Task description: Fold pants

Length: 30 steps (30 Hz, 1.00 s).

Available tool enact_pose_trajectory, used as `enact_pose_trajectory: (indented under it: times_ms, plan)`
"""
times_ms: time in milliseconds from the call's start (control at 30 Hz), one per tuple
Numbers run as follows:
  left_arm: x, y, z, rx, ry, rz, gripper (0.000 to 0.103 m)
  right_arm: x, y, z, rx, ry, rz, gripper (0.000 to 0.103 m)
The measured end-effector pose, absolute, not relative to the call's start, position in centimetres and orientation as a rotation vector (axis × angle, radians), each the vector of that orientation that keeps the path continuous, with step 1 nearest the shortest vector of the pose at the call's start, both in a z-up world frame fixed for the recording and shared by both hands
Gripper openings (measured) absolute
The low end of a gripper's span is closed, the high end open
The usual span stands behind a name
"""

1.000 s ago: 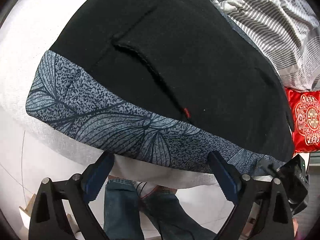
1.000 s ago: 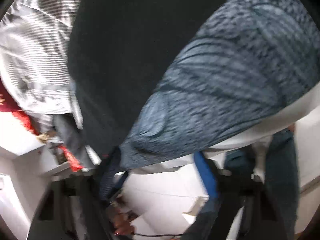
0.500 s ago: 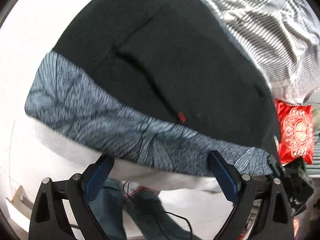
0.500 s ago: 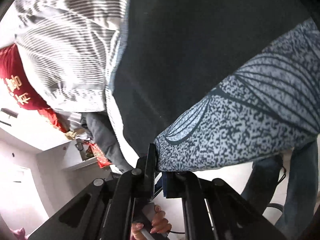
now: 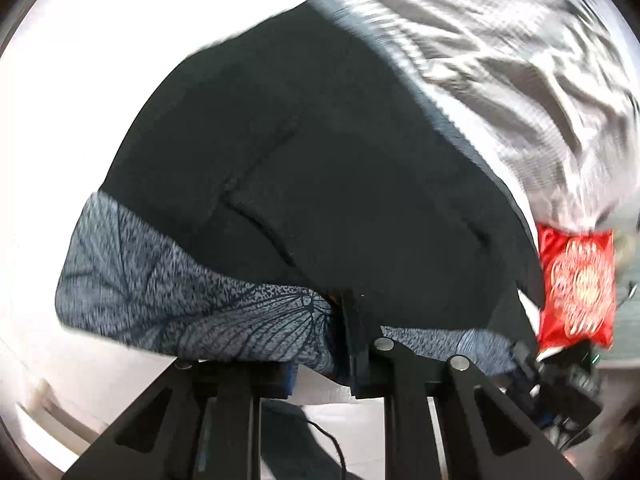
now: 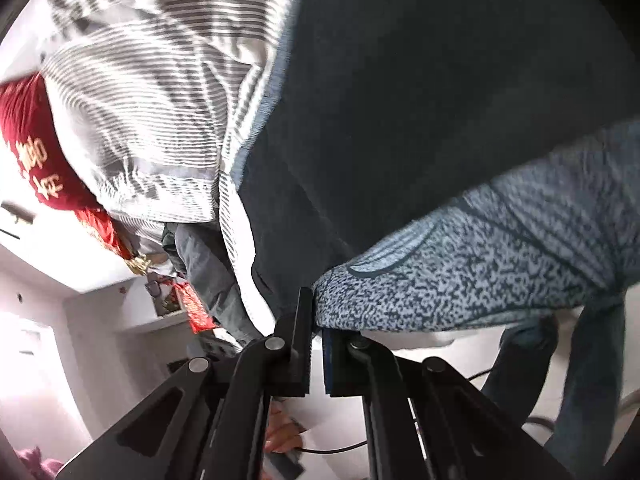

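Observation:
Black pants (image 5: pixel 340 160) with a blue-grey leaf-patterned waistband (image 5: pixel 180 300) lie spread on the white bed (image 5: pixel 80 100). My left gripper (image 5: pixel 346 320) is shut on the waistband near its middle, and the cloth bunches into the jaws. In the right wrist view, my right gripper (image 6: pixel 316 320) is shut on the waistband's (image 6: pixel 500 260) end corner, with the black pants (image 6: pixel 440 100) stretching away above it. That gripper (image 5: pixel 524 360) also shows at the waistband's right end in the left wrist view. The near edge is lifted off the bed.
Crumpled grey-and-white striped bedding (image 5: pixel 500 60) (image 6: pixel 140 100) lies beyond the pants. A red cushion (image 5: pixel 576 288) (image 6: pixel 28 148) sits next to it. A person's legs in jeans (image 6: pixel 580 380) stand at the bed's edge. A white shelf (image 6: pixel 160 320) with small items is beyond.
The left jaws went from wide open to shut on the waistband. The right jaws closed on its corner. Both grippers rose, lifting the waistband's edge off the bed.

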<state>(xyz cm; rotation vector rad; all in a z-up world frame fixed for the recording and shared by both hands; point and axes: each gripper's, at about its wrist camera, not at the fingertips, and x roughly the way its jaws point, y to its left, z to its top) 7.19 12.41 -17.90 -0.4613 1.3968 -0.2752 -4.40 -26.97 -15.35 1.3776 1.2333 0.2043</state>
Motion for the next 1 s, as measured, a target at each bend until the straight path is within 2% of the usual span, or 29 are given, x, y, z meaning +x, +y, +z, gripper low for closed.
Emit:
enact_pose_trajectory:
  times_ms: [267, 433, 733, 833, 1000]
  plan:
    - [15.7, 9.1, -12.5, -0.336, 1.317, -0.363, 0.019, 4.3, -28.9, -10.5, 1.222, 1.144, 0.209, 0.004]
    - [21.7, 6.6, -10.8, -0.247, 1.292, -0.378, 0.019, 10.8, -30.4, -11.1, 1.185, 1.180, 0.208, 0.004]
    - [31.7, 1.9, -17.0, -0.138, 1.366, -0.285, 0.020, 20.0, -33.1, -18.8, 1.176, 1.373, 0.207, 0.004]
    - [33.1, 0.9, -19.7, -0.086, 1.397, -0.242, 0.020, 22.0, -33.3, -21.2, 1.146, 1.431, 0.222, 0.004]
    - [33.6, -0.3, -20.6, -0.020, 1.381, -0.241, 0.022, 23.3, -33.2, -24.0, 1.110, 1.486, 0.198, 0.004]
